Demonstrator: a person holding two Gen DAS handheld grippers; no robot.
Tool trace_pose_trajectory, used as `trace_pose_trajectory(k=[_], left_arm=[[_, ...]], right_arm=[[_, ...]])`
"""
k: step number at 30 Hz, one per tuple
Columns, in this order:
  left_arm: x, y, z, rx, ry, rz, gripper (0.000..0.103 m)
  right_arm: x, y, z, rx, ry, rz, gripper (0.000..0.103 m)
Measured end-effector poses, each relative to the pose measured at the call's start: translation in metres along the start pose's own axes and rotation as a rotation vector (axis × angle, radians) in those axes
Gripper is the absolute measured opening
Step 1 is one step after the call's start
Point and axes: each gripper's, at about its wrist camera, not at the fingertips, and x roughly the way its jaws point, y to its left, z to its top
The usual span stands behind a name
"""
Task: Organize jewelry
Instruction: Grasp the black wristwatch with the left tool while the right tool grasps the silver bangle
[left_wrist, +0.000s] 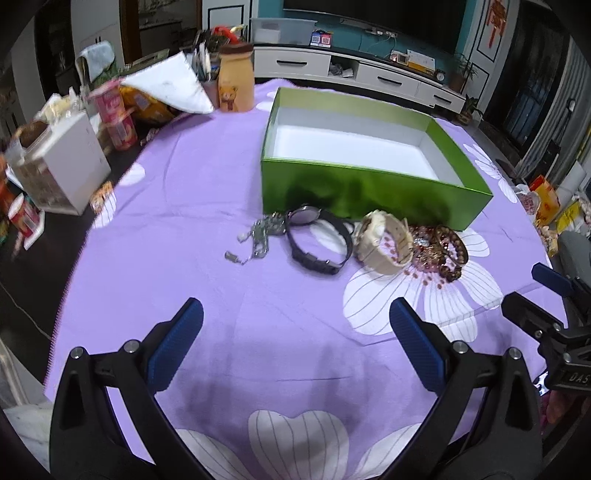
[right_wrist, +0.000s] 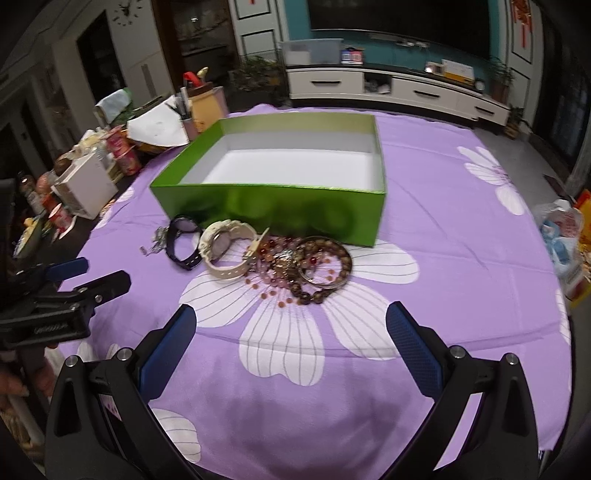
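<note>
The jewelry lies in a row on the purple flower cloth (right_wrist: 461, 258), right in front of the green box (right_wrist: 258, 201). From left to right there is a silver chain (left_wrist: 258, 236), a black watch (left_wrist: 317, 236), a cream watch (left_wrist: 384, 240), and a pile of bead bracelets (right_wrist: 314, 269). The pink and brown beads are tangled up together, and they touch the cream watch. The black watch sits just beside the cream one. The chain lies next to the black watch.

The green box is open at the top. Its inside is white, and nothing is in it. Its shiny front wall stands close behind the jewelry.

The left hand-held gripper (left_wrist: 295, 347) is wide open. Its two blue fingers (left_wrist: 177, 347) hang over bare cloth, near the chain and the black watch. It holds nothing and touches nothing.

The right hand-held gripper (right_wrist: 291, 350) is wide open too. Its blue fingers (right_wrist: 413, 350) hang over a big white flower on the cloth, near the beads. It also holds nothing.

Each gripper can be seen at the edge of the other one's view.

At the far left of the table (left_wrist: 22, 295) there are snack cups (left_wrist: 118, 118), a white box (left_wrist: 70, 166) and a tan tin with a bear (left_wrist: 236, 81).
</note>
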Motion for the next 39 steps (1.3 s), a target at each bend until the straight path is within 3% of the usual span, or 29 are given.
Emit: trace_pose_trajectory(k=[6, 10, 18, 27, 30, 32, 34, 39], left_arm=[[0.021, 0.023, -0.008, -0.118, 0.043, -0.063, 0.1], [0.027, 0.03, -0.004, -0.165, 0.039, -0.068, 0.09], [0.046, 0.027, 0.008, -0.207, 0.062, -0.124, 0.074], [0.081, 0.024, 0.034, -0.242, 0.09, -0.103, 0.049], [0.086, 0.021, 0.039, -0.236, 0.099, -0.121, 0.036], [0.089, 0.017, 0.042, -0.219, 0.102, -0.115, 0.033], [0.092, 0.015, 0.045, -0.209, 0.117, -0.121, 0.021], [0.096, 0.009, 0.051, -0.17, 0.119, -0.097, 0.014]], right_arm=[[0.013, -0.007, -0.009, 0.026, 0.012, 0.094, 0.102], [0.016, -0.005, -0.012, 0.004, -0.005, 0.135, 0.099], [0.03, 0.01, -0.01, -0.067, -0.015, 0.209, 0.077], [0.035, 0.001, -0.004, -0.06, -0.028, 0.18, 0.071], [0.035, -0.019, -0.003, -0.017, -0.029, 0.152, 0.069], [0.035, -0.03, -0.002, 0.017, -0.033, 0.143, 0.068], [0.034, -0.04, -0.001, 0.049, -0.042, 0.138, 0.066], [0.042, -0.065, 0.003, 0.152, -0.036, 0.127, 0.056]])
